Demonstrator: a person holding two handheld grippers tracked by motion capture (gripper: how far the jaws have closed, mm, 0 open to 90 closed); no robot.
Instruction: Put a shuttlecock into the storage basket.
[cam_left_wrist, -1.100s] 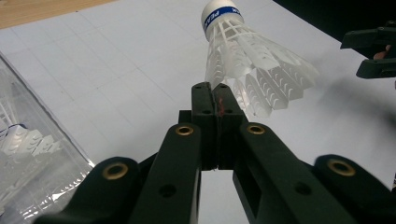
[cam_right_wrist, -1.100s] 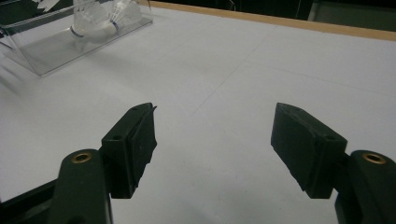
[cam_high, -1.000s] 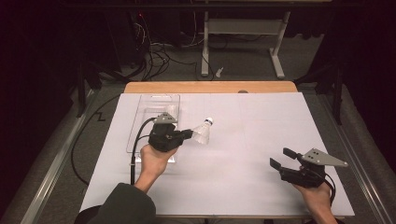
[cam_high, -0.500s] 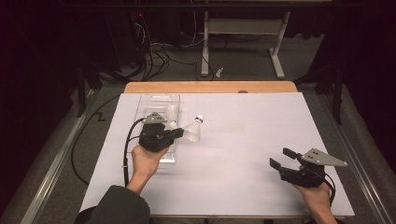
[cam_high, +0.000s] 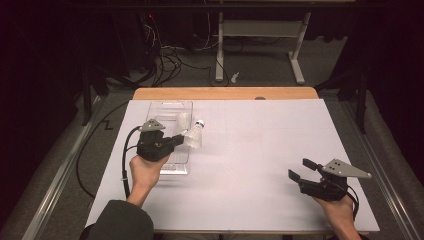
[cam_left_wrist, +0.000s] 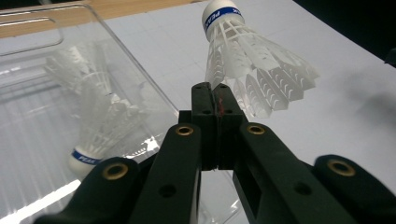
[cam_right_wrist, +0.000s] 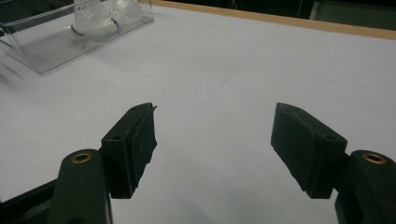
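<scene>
My left gripper (cam_high: 181, 138) is shut on the feather skirt of a white shuttlecock (cam_high: 195, 134) with a blue band round its cork. It holds it just above the right wall of a clear plastic tray (cam_high: 167, 107). In the left gripper view the jaws are pressed together (cam_left_wrist: 215, 95) and the shuttlecock (cam_left_wrist: 247, 60) points cork-up and away. A second shuttlecock (cam_left_wrist: 93, 135) lies inside the tray (cam_left_wrist: 28, 28). My right gripper (cam_high: 299, 168) rests at the front right of the table, open with nothing between its fingers (cam_right_wrist: 215, 140).
A white sheet (cam_high: 250, 150) covers the table, with a wooden edge (cam_high: 225, 93) at the back. The tray (cam_right_wrist: 56, 46) and the shuttlecock in it (cam_right_wrist: 100, 16) lie far off in the right gripper view. Cables and a metal stand (cam_high: 260, 30) are on the floor beyond.
My left gripper has carried the shuttlecock leftward, from over the white sheet to the right edge of the clear tray. The right gripper has stayed in place.
</scene>
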